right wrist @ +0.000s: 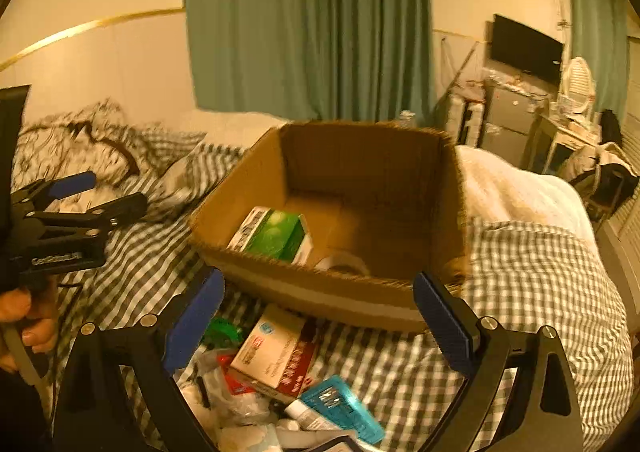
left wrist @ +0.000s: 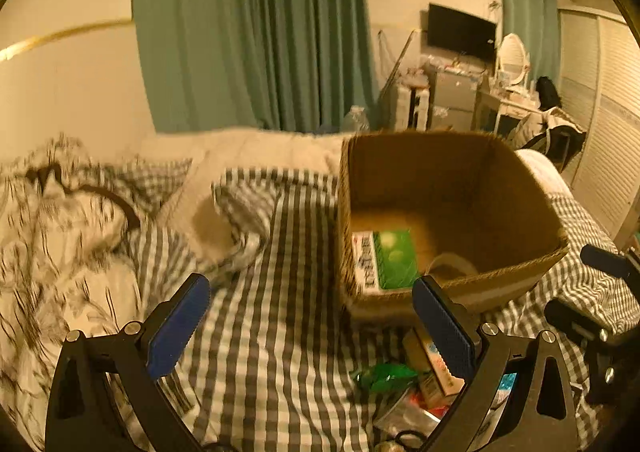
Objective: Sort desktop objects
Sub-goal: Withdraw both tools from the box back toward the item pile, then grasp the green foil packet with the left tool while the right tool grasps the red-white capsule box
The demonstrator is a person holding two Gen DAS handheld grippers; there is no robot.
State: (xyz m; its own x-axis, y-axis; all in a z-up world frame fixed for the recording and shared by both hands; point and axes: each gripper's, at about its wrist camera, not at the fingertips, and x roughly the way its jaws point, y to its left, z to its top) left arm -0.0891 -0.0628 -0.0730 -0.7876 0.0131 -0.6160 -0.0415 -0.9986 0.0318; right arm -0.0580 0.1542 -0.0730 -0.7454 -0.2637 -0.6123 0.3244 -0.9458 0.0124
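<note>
Both grippers are spread wide and empty: the left gripper [left wrist: 312, 328] hangs over the checked sheet [left wrist: 260, 352] left of the cardboard box [right wrist: 448, 212], the right gripper [right wrist: 320, 328] right in front of it above the loose pile, red-and-white carton [right wrist: 276, 352] on top. Inside the box sits a green box [right wrist: 276, 238] beside a tape roll [right wrist: 344, 262].

Left black two-finger gripper with blue ribbed pads [left wrist: 310, 322]: jaws spread wide, nothing between them, fingers pointing forward and level. Also visible at the left edge of the right wrist view [right wrist: 100, 192], side-on, held by a bare hand [right wrist: 28, 320] curled round its handle. Right black two-finger gripper with blue pads [right wrist: 318, 316]: jaws equally wide apart, empty, angled slightly down. Both grippers side by side, near each other, not touching.
</note>
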